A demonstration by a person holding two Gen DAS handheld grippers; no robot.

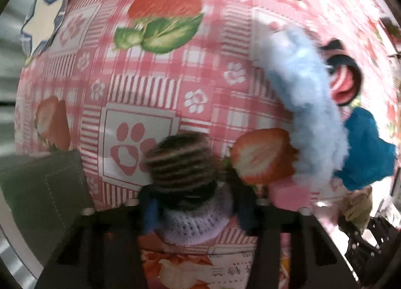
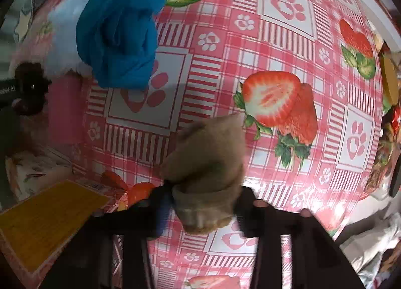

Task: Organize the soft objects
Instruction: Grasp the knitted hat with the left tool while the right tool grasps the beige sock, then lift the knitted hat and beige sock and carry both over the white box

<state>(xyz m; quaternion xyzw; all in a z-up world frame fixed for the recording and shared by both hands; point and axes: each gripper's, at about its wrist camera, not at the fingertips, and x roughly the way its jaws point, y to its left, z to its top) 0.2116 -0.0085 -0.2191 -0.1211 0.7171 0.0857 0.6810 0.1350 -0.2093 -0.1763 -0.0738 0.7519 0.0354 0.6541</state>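
Note:
My left gripper (image 1: pixel 198 203) points down at the table and is shut on a knitted piece (image 1: pixel 180 163), dark with tan stripes and a lavender crochet part. My right gripper (image 2: pixel 203 201) also points down, shut on a tan soft piece (image 2: pixel 208 158). A light blue fluffy item (image 1: pixel 308 103) lies on the pink strawberry tablecloth (image 1: pixel 150 93), right of the left gripper. A teal cloth (image 1: pixel 363 153) lies bunched against it; the right wrist view shows the teal cloth (image 2: pixel 117 35) at the upper left, with the fluffy item (image 2: pixel 62 38) behind it.
A black-rimmed item with red stripes (image 1: pixel 345 80) lies beyond the fluffy one, and a pink piece (image 1: pixel 288 193) sits beside it. A dark grey box (image 1: pixel 37 188) stands at the left. A yellow board (image 2: pixel 45 221) lies at the table's near left edge. Clutter lines the right edge (image 2: pixel 386 138).

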